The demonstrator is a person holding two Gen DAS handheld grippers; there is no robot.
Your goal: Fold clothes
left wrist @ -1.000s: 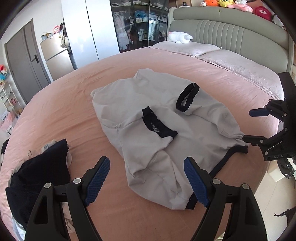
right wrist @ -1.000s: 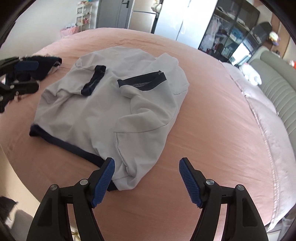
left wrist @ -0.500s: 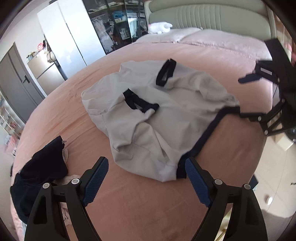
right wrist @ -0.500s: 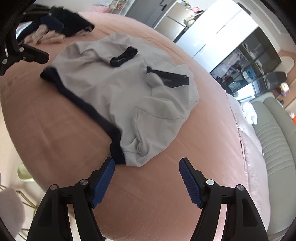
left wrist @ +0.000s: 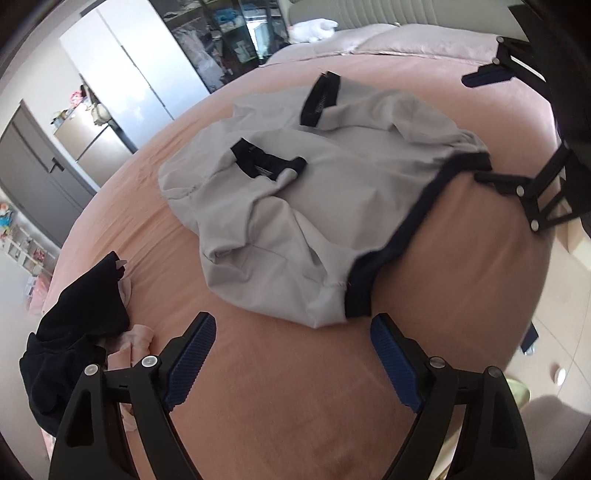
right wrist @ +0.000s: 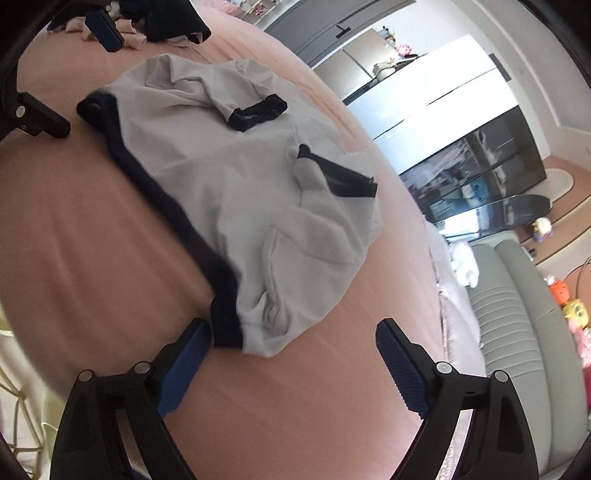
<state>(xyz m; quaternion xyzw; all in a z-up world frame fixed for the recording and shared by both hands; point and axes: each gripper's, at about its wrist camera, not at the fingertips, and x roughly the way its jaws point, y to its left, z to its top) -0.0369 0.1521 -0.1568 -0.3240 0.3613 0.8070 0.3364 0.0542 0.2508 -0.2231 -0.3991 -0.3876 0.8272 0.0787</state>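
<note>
A grey sweatshirt (left wrist: 332, 184) with a dark hem (left wrist: 406, 229) and dark cuffs lies crumpled on the pink bed (left wrist: 295, 406). My left gripper (left wrist: 293, 332) is open just short of one hem corner (left wrist: 356, 302), holding nothing. In the right wrist view the sweatshirt (right wrist: 240, 184) fills the middle. My right gripper (right wrist: 291, 332) is open at the other hem corner (right wrist: 225, 332), which lies against its left finger. Each gripper also shows in the other's view: the right gripper (left wrist: 484, 125) at the right, the left gripper (right wrist: 79, 70) at the top left.
A pile of dark and pink clothes (left wrist: 74, 332) lies on the bed left of my left gripper, and the same pile (right wrist: 166, 22) shows at the top of the right wrist view. The bed edge and floor (left wrist: 554, 332) are close. Pillows and a headboard (right wrist: 517, 332) stand beyond.
Both grippers have come down and closer to the sweatshirt's dark hem, one at each corner. Both stay open. The sweatshirt has not visibly shifted on the bed.
</note>
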